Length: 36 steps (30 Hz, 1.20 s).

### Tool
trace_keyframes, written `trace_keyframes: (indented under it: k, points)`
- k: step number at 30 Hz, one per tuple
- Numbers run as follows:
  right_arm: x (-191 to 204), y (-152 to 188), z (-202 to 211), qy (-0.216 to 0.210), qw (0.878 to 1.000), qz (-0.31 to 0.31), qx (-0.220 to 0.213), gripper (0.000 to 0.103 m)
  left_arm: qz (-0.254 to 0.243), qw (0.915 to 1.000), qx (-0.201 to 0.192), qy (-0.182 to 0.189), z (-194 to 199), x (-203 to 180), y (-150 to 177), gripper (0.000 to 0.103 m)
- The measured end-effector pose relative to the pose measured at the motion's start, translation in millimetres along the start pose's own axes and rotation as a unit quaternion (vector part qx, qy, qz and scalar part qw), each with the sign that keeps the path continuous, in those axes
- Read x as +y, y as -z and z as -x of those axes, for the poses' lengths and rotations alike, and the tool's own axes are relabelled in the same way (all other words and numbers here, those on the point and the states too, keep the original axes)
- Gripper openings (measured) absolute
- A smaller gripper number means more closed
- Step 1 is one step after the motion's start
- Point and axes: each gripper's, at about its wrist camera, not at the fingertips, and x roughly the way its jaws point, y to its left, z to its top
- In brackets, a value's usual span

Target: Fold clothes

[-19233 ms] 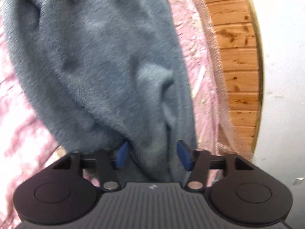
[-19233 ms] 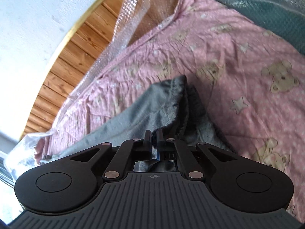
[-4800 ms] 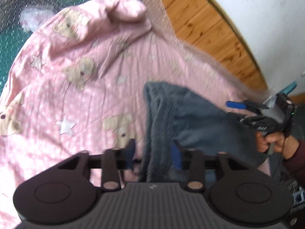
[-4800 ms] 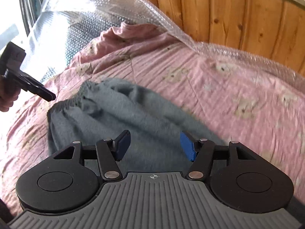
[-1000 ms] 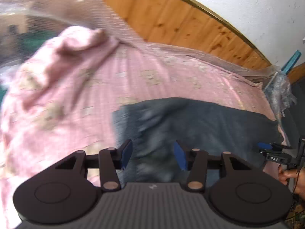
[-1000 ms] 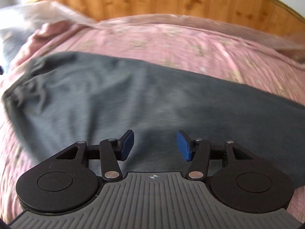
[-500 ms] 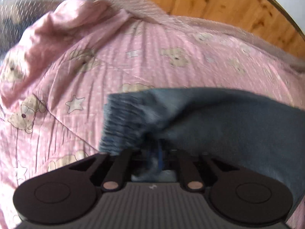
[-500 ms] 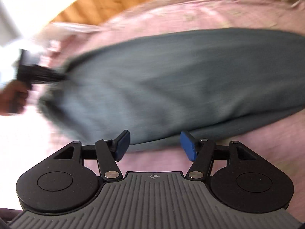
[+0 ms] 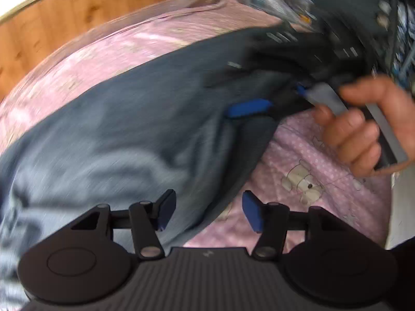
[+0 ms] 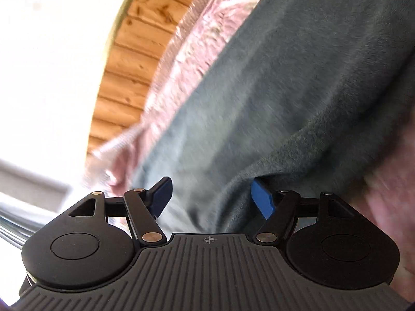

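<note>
Pink bedding (image 9: 324,160), printed with bears and small dots, is spread over the bed, and a wooden headboard (image 9: 52,23) is seen at about eleven o'clock in the left wrist view. Grey fleece clothing (image 9: 124,134) is laid across the bedding, stretched from eight o'clock toward one o'clock in that view; in the right wrist view the same garment (image 10: 298,83) fills the centre and the two o'clock side, with pink fabric on both flanks. Much of the left view is blurred.

A hand (image 9: 363,127) is seen at three o'clock in the left wrist view, wrapped around the handle of the right claw (image 9: 249,96), whose blue pads are set apart over the garment's upper edge. In its own view the right claw (image 10: 210,199) has just been widening, with a fold of fleece lying between the pads but not pinched.

The left claw (image 9: 207,213) has also just been widening; the garment's lower edge lies between its parted pads, unpressed.
</note>
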Motion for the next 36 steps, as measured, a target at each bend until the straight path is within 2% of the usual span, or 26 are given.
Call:
trace_keyframes:
  k: [2, 3, 4, 6, 8, 10, 14, 16, 18, 21, 24, 27, 28, 29, 31, 33, 35, 36]
  points:
    - [-3.3, -7.8, -8.1, -0.014, 1.000, -0.006, 0.004, 0.072, 0.011, 0.9998, 0.011, -0.013, -17.0, -0.3, -6.0, 0.056]
    - [-6.0, -10.6, -11.7, -0.020, 1.000, -0.012, 0.006, 0.072, 0.017, 0.9995, 0.017, -0.020, -25.5, -0.4, -8.9, 0.049]
    - [-9.5, -12.2, -14.8, -0.025, 0.999, -0.019, 0.008, 0.073, 0.023, 0.9991, 0.022, -0.026, -33.9, -0.5, -11.9, 0.030]
    - [-14.3, -10.9, -14.1, -0.037, 0.999, -0.031, 0.007, 0.072, 0.094, 0.9947, 0.038, -0.018, -40.6, 20.1, -13.4, 0.007]
    - [-18.3, -8.0, -11.3, -0.051, 0.998, -0.043, 0.005, 0.072, 0.173, 0.9843, 0.034, 0.003, -38.4, 46.1, -10.4, 0.007]
    - [-17.7, -3.4, -2.5, -0.076, 0.996, -0.036, 0.006, 0.073, 0.242, 0.9693, 0.031, 0.027, -36.2, 70.0, -5.4, 0.006]
    - [-3.8, 14.4, 0.7, -0.068, 0.993, 0.076, 0.058, 0.073, 0.322, 0.9440, 0.019, 0.070, -35.3, 101.3, 3.4, 0.007]
    - [12.9, 22.0, -9.8, -0.042, 0.981, 0.163, 0.097, 0.074, 0.346, 0.9349, 0.006, 0.080, -32.3, 107.9, 4.4, 0.007]
    - [33.5, 34.9, -22.5, -0.032, 0.959, 0.248, 0.136, 0.074, 0.340, 0.9371, 0.002, 0.079, -31.2, 107.7, 0.6, 0.007]
    - [62.7, 50.0, -44.1, -0.034, 0.923, 0.339, 0.180, 0.074, 0.322, 0.9421, -0.007, 0.092, -27.0, 98.6, -4.8, 0.007]
    - [83.7, 66.4, -67.2, -0.048, 0.895, 0.380, 0.227, 0.076, 0.308, 0.9454, -0.025, 0.103, -14.9, 96.7, -10.9, 0.009]
    - [98.7, 83.7, -65.0, -0.071, 0.869, 0.412, 0.264, 0.078, 0.325, 0.9397, -0.065, 0.082, 13.7, 108.0, 1.4, 0.020]
    - [104.1, 90.6, -58.9, -0.077, 0.858, 0.428, 0.273, 0.078, 0.342, 0.9351, -0.065, 0.067, 18.4, 116.3, 13.6, 0.027]
    - [106.7, 98.1, -51.2, -0.081, 0.849, 0.442, 0.280, 0.078, 0.358, 0.9300, -0.065, 0.052, 23.0, 124.7, 25.9, 0.031]
    - [98.6, 109.7, -41.2, -0.072, 0.845, 0.444, 0.289, 0.080, 0.384, 0.9218, -0.051, 0.024, 24.7, 140.5, 51.4, 0.032]
    - [91.7, 117.0, -38.3, -0.063, 0.851, 0.434, 0.289, 0.080, 0.387, 0.9218, -0.008, -0.016, 14.5, 150.7, 76.5, 0.032]
    - [87.9, 122.4, -34.7, -0.061, 0.857, 0.421, 0.290, 0.080, 0.397, 0.9169, -0.002, -0.046, 13.8, 157.0, 99.6, 0.016]
    - [88.9, 123.6, -29.7, -0.068, 0.858, 0.413, 0.297, 0.079, 0.419, 0.9072, -0.013, -0.035, 18.5, 165.9, 110.2, 0.015]
